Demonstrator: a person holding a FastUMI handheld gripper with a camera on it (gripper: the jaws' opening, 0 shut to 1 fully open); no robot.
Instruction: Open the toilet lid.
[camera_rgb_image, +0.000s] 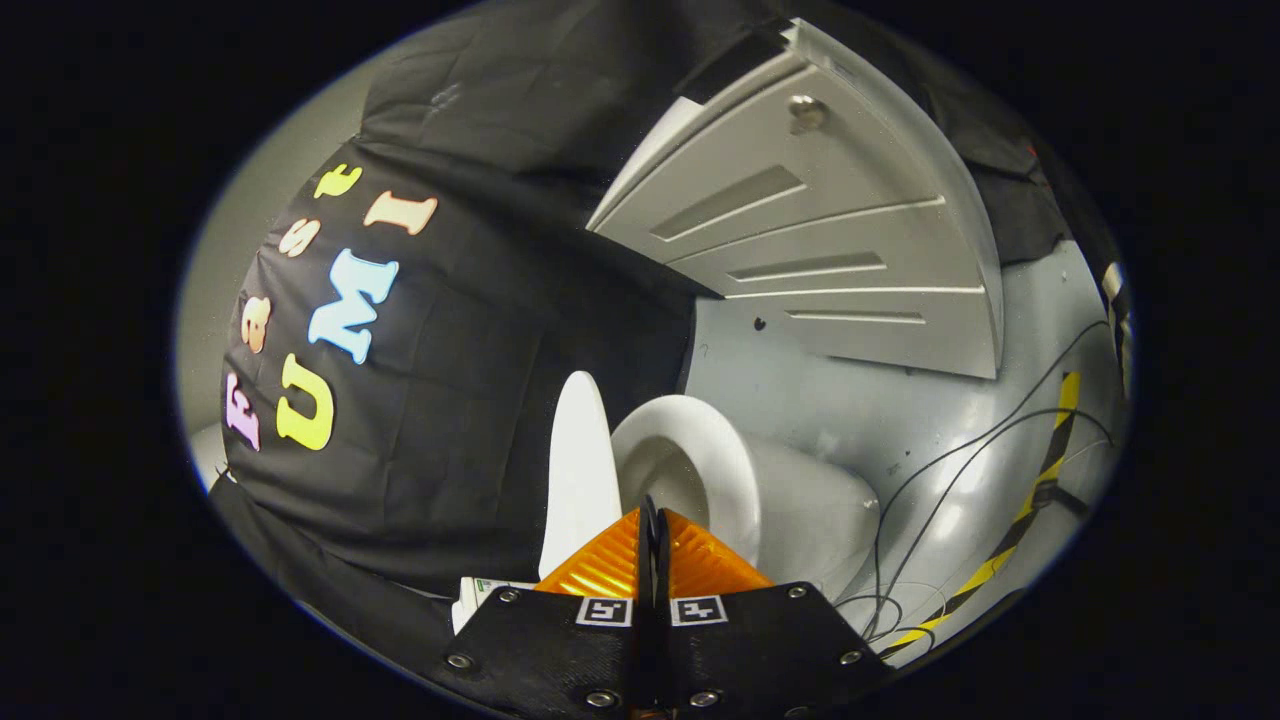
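the hand-held gripper (650, 520) has its two orange ribbed fingers (600, 565) pressed flat together with nothing between them, so it is closed and empty. the view is rolled hard to one side. just beyond the fingertips sits the white ceramic toilet bowl (800, 515), its oval seat ring (690, 470) facing the camera, and the smooth white plastic toilet lid (578, 470) stands edge-on beside the ring, swung well away from it and close to the black cloth wall. judged from that, the lid looks already raised, or nearly so.

to finish the step well, i would check that the lid leans past its balance point and rests back by itself. if it needs more travel, push with the closed fingertips on the lid's inner face near its free edge, slow and steady, since a smooth lid may slip off the tips. draw away along the fingers' line, clear of the black cables (940, 500) on the grey floor (860, 400).
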